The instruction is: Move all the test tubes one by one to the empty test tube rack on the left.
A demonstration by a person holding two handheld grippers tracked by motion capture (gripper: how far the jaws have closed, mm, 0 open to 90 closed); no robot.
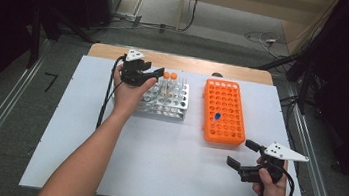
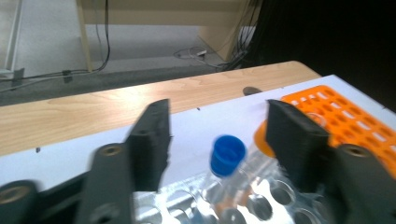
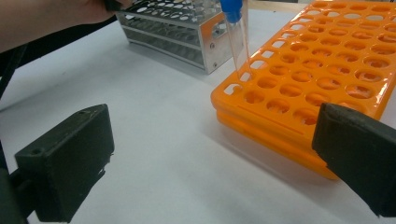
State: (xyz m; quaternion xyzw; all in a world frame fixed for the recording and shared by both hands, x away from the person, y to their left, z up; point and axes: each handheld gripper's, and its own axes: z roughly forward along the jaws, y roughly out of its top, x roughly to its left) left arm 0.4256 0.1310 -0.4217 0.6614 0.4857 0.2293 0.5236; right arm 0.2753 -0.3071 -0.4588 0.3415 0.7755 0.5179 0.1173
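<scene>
In the high view, the left gripper (image 1: 158,72) is seen in the upper left of the centre, held over the far edge of a silver metal tube rack with round holes (image 1: 166,99). Its jaws are spread. Two orange caps (image 1: 169,75) are seen just right of its tips at the rack's far edge.

In the left gripper view, a clear tube with a blue screw cap (image 2: 227,156) is found between the two black jaws, standing tilted in the silver metal tube rack (image 2: 261,205) at the lower centre of the frame. A gap is visible on either side of the cap; neither pad is seen pressing on it. The cap lies nearer the right-hand jaw, below the jaw tips. An orange cap (image 2: 260,140) is partly hidden behind that jaw.

An orange plastic tube rack with many round holes (image 1: 223,110) is seen right of centre in the high view, apart from the silver rack. A second blue-capped clear tube (image 1: 217,117) is standing in it near its left edge; in the right gripper view this tube (image 3: 236,32) is at the upper centre.

The right gripper (image 1: 241,154) is seen at the lower right of the high view, near the orange rack's near corner. Its jaws are spread wide, with nothing between them but the white tabletop sheet (image 1: 164,162).
</scene>
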